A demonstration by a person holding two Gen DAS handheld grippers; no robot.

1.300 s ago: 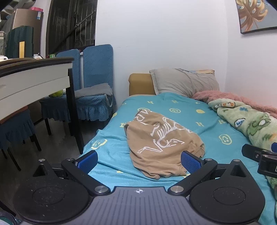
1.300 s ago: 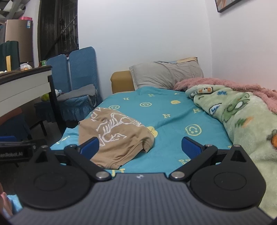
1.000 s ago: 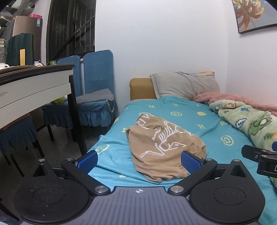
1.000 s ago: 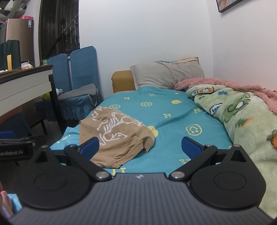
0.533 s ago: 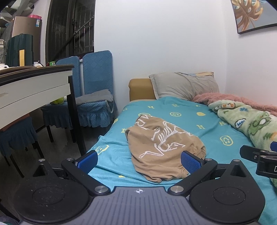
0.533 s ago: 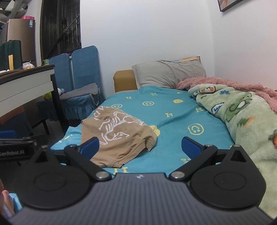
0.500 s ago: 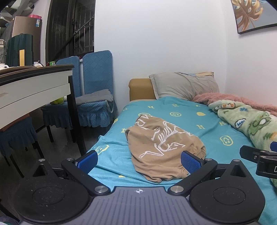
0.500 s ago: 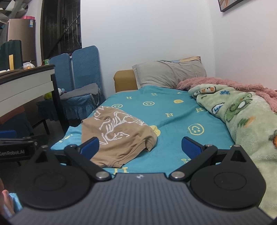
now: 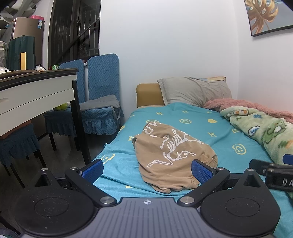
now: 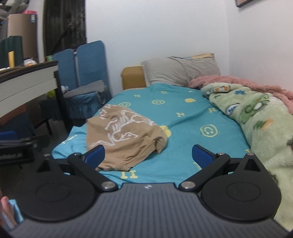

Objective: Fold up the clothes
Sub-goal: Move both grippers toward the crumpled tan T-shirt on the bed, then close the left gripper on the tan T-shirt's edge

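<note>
Both the left gripper (image 9: 146,169) and right gripper (image 10: 148,155) gape wide and empty at the lower frame, the crumpled tan shirt (image 9: 173,154) lying mid-frame on the teal bedsheet (image 9: 197,119).

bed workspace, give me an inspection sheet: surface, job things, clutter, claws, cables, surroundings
surface: bed with a teal sheet printed with smileys and letters.
job's things: one tan shirt with a white print, crumpled in a heap near the foot of the bed, not yet spread or folded.
clutter: green blanket and pink blanket bunched along the wall side; grey pillow at the head.
grippers: left claw open, short of the shirt, holding nothing; right claw open, empty, over the bed's foot.
cables: nothing seen.
surroundings: table and blue chairs beside the bed; picture on the wall.
</note>
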